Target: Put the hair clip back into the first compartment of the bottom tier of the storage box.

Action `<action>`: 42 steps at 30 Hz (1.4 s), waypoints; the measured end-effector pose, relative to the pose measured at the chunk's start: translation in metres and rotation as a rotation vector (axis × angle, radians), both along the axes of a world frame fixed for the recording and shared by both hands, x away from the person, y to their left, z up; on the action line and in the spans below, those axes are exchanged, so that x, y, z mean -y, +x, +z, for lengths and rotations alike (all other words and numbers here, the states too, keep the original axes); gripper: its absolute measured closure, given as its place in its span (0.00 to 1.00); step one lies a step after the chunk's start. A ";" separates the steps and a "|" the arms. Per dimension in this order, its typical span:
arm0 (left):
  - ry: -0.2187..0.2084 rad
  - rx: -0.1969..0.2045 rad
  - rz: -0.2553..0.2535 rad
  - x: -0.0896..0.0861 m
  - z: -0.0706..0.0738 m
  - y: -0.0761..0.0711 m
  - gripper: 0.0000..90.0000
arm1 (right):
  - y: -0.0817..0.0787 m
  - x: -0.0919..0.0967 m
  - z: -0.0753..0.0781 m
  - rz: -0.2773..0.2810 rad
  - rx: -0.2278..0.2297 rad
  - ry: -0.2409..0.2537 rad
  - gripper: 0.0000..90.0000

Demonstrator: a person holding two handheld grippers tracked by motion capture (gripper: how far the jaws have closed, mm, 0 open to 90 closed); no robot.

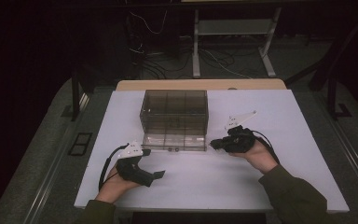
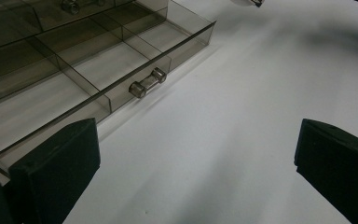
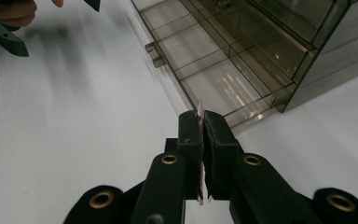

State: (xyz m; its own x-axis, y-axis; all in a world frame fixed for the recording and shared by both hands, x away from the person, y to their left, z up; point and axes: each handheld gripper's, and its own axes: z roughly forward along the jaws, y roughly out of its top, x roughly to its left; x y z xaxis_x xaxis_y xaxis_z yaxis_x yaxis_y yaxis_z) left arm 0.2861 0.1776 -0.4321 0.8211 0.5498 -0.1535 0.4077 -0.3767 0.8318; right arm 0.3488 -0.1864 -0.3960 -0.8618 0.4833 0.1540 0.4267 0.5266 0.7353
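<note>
Right gripper (image 3: 201,122) is pinching a thin pale card (image 3: 199,108) between closed jaws, hovering just beside the open bottom drawer (image 3: 214,70) of the smoky plastic organizer (image 1: 175,112). Left gripper (image 1: 154,164) is resting on the white table (image 1: 284,154), jaws wide apart, holding nothing

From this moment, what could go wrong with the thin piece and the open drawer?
The right gripper pinches a thin pale slip by its edge only; it may slide out or bend. The drawer has low dividers, so the slip may catch on one. The left gripper hangs open, not steadying the drawer box.
</note>
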 end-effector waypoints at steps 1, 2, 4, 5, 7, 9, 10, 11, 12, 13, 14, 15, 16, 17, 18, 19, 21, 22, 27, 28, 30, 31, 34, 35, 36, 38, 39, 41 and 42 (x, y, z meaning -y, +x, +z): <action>-0.001 -0.001 0.000 0.000 0.000 0.000 0.00 | 0.001 -0.001 0.001 0.000 -0.001 0.004 0.94; -0.001 -0.001 0.000 0.000 0.000 0.000 0.00 | 0.002 -0.002 0.001 0.001 0.002 0.008 0.94; -0.004 -0.001 0.001 0.000 0.000 0.000 0.00 | 0.004 -0.005 0.002 0.009 0.006 0.011 0.94; -0.006 -0.001 0.001 0.000 0.000 0.000 0.00 | 0.004 -0.007 0.003 0.013 0.009 0.011 0.94; -0.007 -0.002 0.001 0.000 0.000 0.000 0.00 | 0.005 -0.010 0.003 0.018 0.011 0.013 0.94; -0.007 -0.002 0.001 0.000 0.000 0.000 0.00 | 0.006 -0.013 0.003 0.022 0.009 0.010 0.94; -0.007 -0.002 0.001 0.000 0.000 0.000 0.00 | 0.007 -0.014 0.003 0.023 0.012 0.011 0.94; -0.006 -0.002 0.001 0.000 0.000 0.000 0.00 | 0.007 -0.015 0.004 0.025 0.011 0.013 0.94; -0.005 -0.002 0.001 0.000 0.000 0.000 0.00 | 0.008 -0.016 0.004 0.027 0.010 0.013 0.94; -0.005 -0.002 0.001 0.000 0.000 0.000 0.00 | 0.009 -0.017 0.004 0.029 0.010 0.015 0.94; -0.006 -0.001 0.002 0.000 0.000 0.000 0.00 | 0.009 -0.018 0.005 0.028 0.010 0.015 0.94; -0.006 -0.001 0.001 0.000 0.000 0.000 0.00 | 0.010 -0.019 0.005 0.031 0.011 0.019 0.94; -0.006 0.000 0.000 0.000 0.000 0.000 0.00 | 0.011 -0.020 0.005 0.031 0.012 0.019 0.94; -0.006 0.000 0.001 0.000 0.000 0.000 0.00 | 0.011 -0.021 0.006 0.031 0.010 0.021 0.94; -0.006 0.000 0.001 0.000 0.000 0.000 0.00 | 0.012 -0.022 0.006 0.032 0.011 0.023 0.94; -0.005 0.000 -0.001 0.000 0.000 0.000 0.00 | 0.012 -0.023 0.006 0.035 0.013 0.023 0.94; -0.005 0.000 -0.001 0.000 0.000 0.000 0.00 | 0.013 -0.025 0.006 0.036 0.012 0.026 0.94; -0.005 0.000 0.000 0.000 0.000 0.000 0.00 | 0.014 -0.026 0.006 0.036 0.010 0.026 0.94; -0.006 0.002 -0.002 0.000 0.000 0.000 0.00 | 0.017 -0.032 0.007 0.044 0.010 0.030 0.94; -0.005 0.002 -0.004 -0.001 0.000 0.000 0.00 | 0.017 -0.033 0.008 0.044 0.009 0.034 0.94; -0.004 0.002 -0.003 0.000 0.000 0.000 0.00 | 0.019 -0.036 0.009 0.048 0.013 0.037 0.94; -0.005 0.002 -0.004 0.000 0.000 0.000 0.00 | 0.019 -0.037 0.010 0.050 0.015 0.038 0.94; -0.006 0.001 -0.003 0.000 0.000 -0.001 0.00 | 0.021 -0.042 0.011 0.057 0.014 0.041 0.94; -0.006 0.000 -0.002 0.000 0.000 -0.001 0.00 | 0.021 -0.044 0.011 0.056 0.011 0.042 0.94; -0.007 -0.001 -0.001 0.000 0.000 -0.001 0.00 | 0.022 -0.045 0.011 0.058 0.013 0.044 0.94; -0.007 -0.001 -0.001 0.000 0.000 -0.001 0.00 | 0.023 -0.049 0.011 0.063 0.012 0.043 0.94; -0.007 -0.002 -0.001 0.000 0.000 -0.001 0.00 | 0.024 -0.050 0.012 0.067 0.014 0.044 0.94; -0.007 0.000 -0.002 0.000 0.000 -0.001 0.00 | 0.024 -0.054 0.012 0.068 0.013 0.048 0.94; -0.007 0.000 -0.001 0.000 0.000 -0.001 0.00 | 0.025 -0.055 0.012 0.072 0.013 0.048 0.94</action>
